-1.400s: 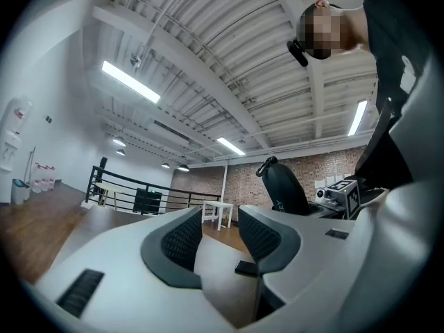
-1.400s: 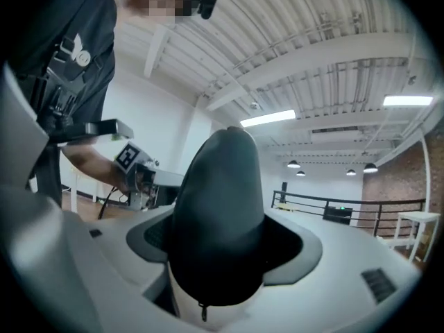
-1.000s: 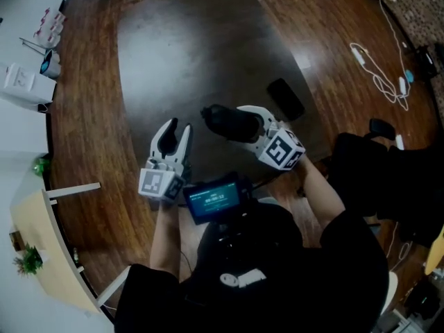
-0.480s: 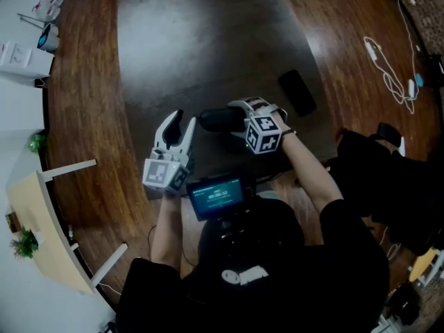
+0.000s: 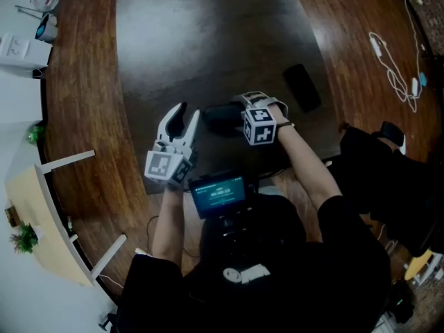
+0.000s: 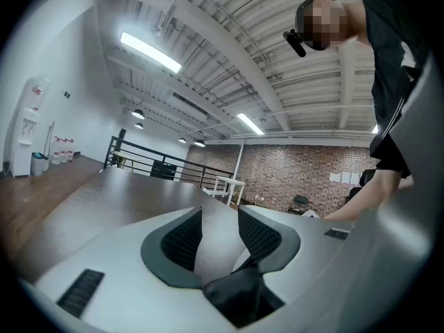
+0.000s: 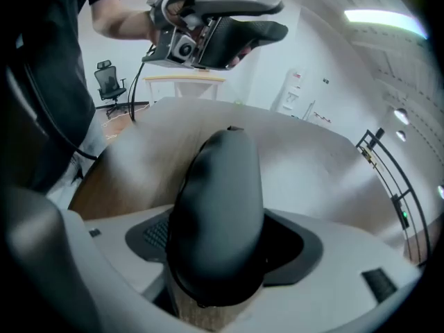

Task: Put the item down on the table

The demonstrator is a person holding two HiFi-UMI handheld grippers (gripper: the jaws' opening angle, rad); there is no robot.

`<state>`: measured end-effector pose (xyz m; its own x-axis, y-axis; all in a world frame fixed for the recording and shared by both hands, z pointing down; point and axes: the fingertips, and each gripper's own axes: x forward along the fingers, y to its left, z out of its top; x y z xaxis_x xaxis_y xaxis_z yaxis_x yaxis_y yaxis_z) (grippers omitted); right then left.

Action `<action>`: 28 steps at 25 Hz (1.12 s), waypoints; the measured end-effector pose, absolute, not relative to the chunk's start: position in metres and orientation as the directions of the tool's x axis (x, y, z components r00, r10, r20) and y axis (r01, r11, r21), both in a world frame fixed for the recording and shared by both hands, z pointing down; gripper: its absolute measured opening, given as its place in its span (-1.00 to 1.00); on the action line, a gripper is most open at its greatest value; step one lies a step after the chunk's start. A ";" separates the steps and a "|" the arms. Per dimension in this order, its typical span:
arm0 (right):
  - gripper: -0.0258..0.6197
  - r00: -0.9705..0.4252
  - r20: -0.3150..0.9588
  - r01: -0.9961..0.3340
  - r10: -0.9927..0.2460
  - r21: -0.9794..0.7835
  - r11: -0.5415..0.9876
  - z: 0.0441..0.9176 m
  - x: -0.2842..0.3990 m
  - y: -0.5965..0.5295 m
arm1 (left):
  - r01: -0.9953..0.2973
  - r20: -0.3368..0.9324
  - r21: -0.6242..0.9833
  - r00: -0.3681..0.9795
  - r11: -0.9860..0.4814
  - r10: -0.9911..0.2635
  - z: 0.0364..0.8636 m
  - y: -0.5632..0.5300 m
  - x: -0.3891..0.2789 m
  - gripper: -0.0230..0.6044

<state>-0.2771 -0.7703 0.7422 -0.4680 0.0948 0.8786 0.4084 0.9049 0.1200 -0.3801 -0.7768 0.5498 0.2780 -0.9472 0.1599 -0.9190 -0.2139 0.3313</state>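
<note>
A black, rounded, elongated item [image 5: 218, 116] is clamped between the jaws of my right gripper [image 5: 234, 115], just over the near part of the dark table [image 5: 194, 40]. In the right gripper view the item [image 7: 218, 207] fills the gap of the right gripper [image 7: 220, 252] and points down at the tabletop; whether it touches the table I cannot tell. My left gripper [image 5: 187, 114] hovers to the left of the item, jaws apart with nothing between them. The left gripper view shows the left gripper [image 6: 220, 222] empty, pointing almost level across the table.
A flat black object [image 5: 302, 87] lies on the table's right side. White cables [image 5: 395, 68] trail over the wood floor to the right. A screen device [image 5: 218, 193] hangs at the person's chest. A light side table [image 5: 41, 207] stands at the left.
My right gripper has come down toward the table with the black item and tipped steeply downward. The left gripper has sunk a little and stayed open.
</note>
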 end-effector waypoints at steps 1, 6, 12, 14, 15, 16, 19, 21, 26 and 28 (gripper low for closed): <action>0.25 -0.466 0.879 0.396 0.099 0.107 0.912 0.743 -0.277 -0.770 | -0.919 0.157 0.327 0.282 -0.220 -0.946 0.552 -0.778 -0.379 -0.40; 0.26 -0.473 0.872 0.327 0.126 0.041 0.944 0.744 -0.275 -0.772 | -0.909 0.164 0.339 0.312 -0.244 -0.936 0.557 -0.784 -0.370 -0.40; 0.27 -0.517 0.845 0.266 0.140 0.003 0.964 0.744 -0.271 -0.775 | -0.894 0.186 0.362 0.347 -0.264 -0.919 0.565 -0.782 -0.358 -0.40; 0.34 -0.539 0.832 0.247 0.133 0.005 0.969 0.742 -0.272 -0.777 | -0.892 0.175 0.359 0.352 -0.274 -0.919 0.565 -0.782 -0.357 -0.40; 0.37 -0.551 0.823 0.241 0.138 -0.002 0.971 0.740 -0.273 -0.776 | -0.892 0.170 0.360 0.352 -0.274 -0.920 0.565 -0.782 -0.358 -0.40; 0.41 -0.565 0.812 0.235 0.146 -0.011 0.972 0.737 -0.275 -0.775 | -0.891 0.169 0.364 0.350 -0.272 -0.922 0.566 -0.781 -0.359 -0.40; 0.41 -0.611 0.777 0.221 0.152 -0.017 0.975 0.728 -0.279 -0.777 | -0.889 0.183 0.383 0.338 -0.250 -0.923 0.566 -0.781 -0.359 -0.40; 0.42 -0.652 0.746 0.202 0.138 -0.005 0.979 0.716 -0.280 -0.783 | -0.889 0.175 0.381 0.340 -0.255 -0.924 0.565 -0.783 -0.357 -0.40; 0.42 -0.795 0.604 0.075 0.049 0.018 0.997 0.659 -0.283 -0.800 | -0.897 0.175 0.361 0.334 -0.255 -0.926 0.559 -0.780 -0.359 -0.40; 0.40 -0.853 0.521 0.005 -0.018 0.043 0.999 0.627 -0.283 -0.806 | -0.899 0.161 0.339 0.345 -0.276 -0.925 0.556 -0.777 -0.359 -0.40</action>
